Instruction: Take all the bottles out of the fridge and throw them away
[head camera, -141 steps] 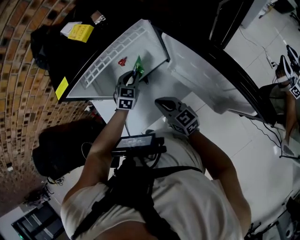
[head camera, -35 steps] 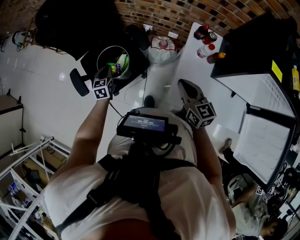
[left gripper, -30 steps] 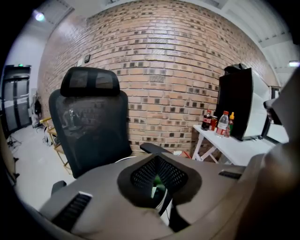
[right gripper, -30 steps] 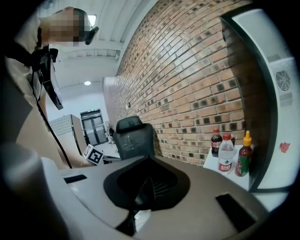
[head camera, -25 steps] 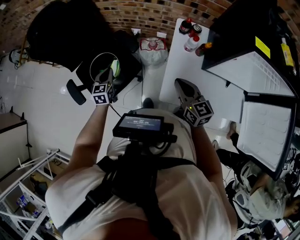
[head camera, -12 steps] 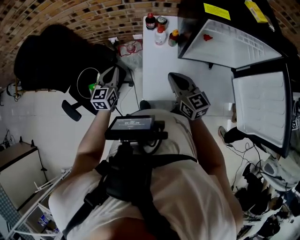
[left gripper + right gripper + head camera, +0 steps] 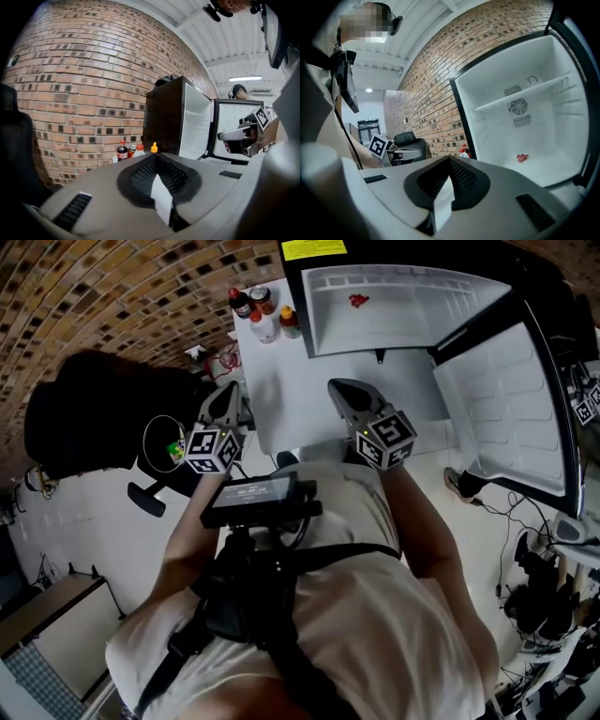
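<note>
Change: left gripper [image 7: 225, 397] has swung from the bin [image 7: 162, 440] toward the open fridge [image 7: 487, 381] | Jaws: left gripper and right gripper [image 7: 343, 392] both closed, empty | Task items: bottles [image 7: 262, 315] stand far, just left of fridge.

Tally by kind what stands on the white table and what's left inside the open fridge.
Bottles on the white table: 3
Can or jar, too small to tell which, on the table: 1
Small red item in the fridge: 1
Total: 5
</note>
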A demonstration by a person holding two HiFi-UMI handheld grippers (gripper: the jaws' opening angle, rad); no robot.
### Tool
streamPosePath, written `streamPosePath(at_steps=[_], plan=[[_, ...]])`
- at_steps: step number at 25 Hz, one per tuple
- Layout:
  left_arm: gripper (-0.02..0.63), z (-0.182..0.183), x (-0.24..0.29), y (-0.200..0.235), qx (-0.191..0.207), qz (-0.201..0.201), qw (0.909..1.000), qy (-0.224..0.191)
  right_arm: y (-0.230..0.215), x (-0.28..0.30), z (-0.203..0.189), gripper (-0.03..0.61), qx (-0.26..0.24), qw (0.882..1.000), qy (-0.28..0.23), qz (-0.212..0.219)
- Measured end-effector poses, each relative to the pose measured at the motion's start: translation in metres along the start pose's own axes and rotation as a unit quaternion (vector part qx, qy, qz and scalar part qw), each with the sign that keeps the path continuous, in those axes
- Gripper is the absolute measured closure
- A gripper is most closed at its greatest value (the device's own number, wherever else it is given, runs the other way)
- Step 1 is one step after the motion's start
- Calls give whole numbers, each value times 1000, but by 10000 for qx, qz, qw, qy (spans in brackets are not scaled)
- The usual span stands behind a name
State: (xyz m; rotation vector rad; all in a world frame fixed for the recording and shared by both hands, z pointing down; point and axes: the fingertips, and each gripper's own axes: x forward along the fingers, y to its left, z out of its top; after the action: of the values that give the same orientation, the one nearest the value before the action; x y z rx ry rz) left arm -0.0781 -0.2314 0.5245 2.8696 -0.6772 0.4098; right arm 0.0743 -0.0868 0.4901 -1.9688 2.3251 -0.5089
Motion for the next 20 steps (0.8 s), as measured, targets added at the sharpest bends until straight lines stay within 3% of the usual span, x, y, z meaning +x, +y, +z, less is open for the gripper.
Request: streamPosePath(at_steps=[20], plan=[[606, 23, 99, -146, 450, -1125, 9925, 168, -96, -82, 6, 589, 238, 9975, -290, -607]])
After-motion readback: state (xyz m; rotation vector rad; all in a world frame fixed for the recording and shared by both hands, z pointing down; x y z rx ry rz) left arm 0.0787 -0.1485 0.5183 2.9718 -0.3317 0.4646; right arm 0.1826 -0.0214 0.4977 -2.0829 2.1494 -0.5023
